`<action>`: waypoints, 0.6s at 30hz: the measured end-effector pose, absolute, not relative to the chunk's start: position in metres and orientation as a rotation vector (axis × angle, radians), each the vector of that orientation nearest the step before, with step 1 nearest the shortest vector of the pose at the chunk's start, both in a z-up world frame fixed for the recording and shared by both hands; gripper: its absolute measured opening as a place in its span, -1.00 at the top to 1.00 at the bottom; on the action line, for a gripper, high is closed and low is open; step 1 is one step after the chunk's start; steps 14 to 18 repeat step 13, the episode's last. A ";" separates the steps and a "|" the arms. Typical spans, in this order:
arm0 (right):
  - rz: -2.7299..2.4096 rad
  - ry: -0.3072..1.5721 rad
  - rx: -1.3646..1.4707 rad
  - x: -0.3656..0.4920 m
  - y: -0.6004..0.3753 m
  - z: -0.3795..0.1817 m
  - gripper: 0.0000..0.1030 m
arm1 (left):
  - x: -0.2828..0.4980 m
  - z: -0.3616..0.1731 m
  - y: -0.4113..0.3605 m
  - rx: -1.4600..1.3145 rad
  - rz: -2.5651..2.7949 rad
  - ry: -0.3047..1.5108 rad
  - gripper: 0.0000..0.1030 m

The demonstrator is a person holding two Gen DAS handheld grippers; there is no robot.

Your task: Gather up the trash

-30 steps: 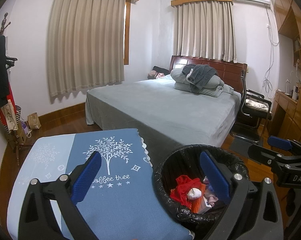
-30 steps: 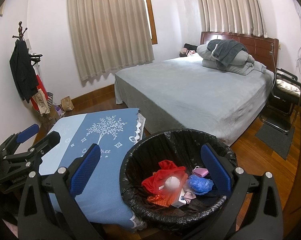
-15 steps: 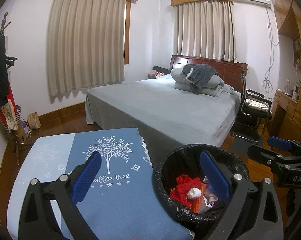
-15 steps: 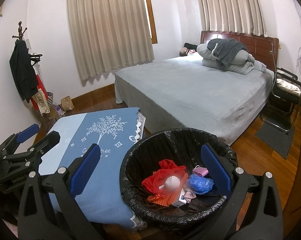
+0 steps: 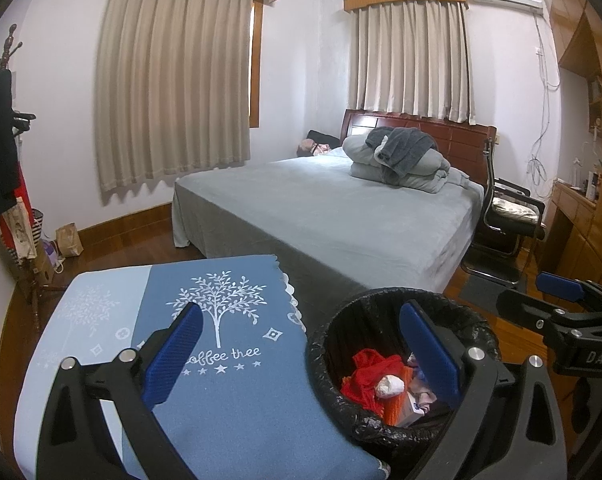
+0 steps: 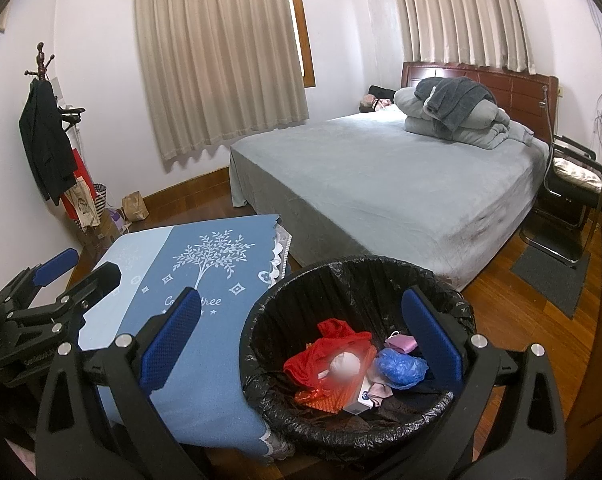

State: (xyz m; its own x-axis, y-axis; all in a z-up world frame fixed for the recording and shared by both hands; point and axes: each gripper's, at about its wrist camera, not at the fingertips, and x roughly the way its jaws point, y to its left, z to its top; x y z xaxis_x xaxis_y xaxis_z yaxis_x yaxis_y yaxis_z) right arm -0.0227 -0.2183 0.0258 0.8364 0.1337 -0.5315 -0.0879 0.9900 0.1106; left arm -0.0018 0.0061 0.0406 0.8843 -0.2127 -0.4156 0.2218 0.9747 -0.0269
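A round bin with a black liner (image 6: 277, 304) (image 5: 329, 332) stands on the floor beside a low table. Inside lie a red wrapper (image 6: 321, 352) (image 5: 365, 372), a white crumpled ball (image 6: 343, 364) (image 5: 389, 385), a blue bag (image 6: 399, 366), a pink piece (image 6: 400, 343) and a small white box (image 6: 361, 398). My right gripper (image 6: 301, 344) hangs open above the bin's left rim, with nothing between its fingers. My left gripper (image 5: 301, 352) is open and empty over the table edge and the bin. Each gripper shows in the other's view: the left gripper (image 6: 57, 280) at the left edge, the right gripper (image 5: 561, 304) at the right edge.
A blue tablecloth with a white tree print (image 5: 221, 360) (image 6: 189, 280) covers the low table left of the bin. Behind stands a grey bed (image 6: 381, 176) with folded bedding. A black chair (image 6: 569, 188) and grey mat (image 6: 549, 276) are at right, a coat rack (image 6: 49, 140) at left.
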 end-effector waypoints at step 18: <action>0.120 0.571 0.083 -0.025 -0.216 0.024 -0.90 | -0.005 0.040 0.009 0.021 -0.224 0.434 -0.88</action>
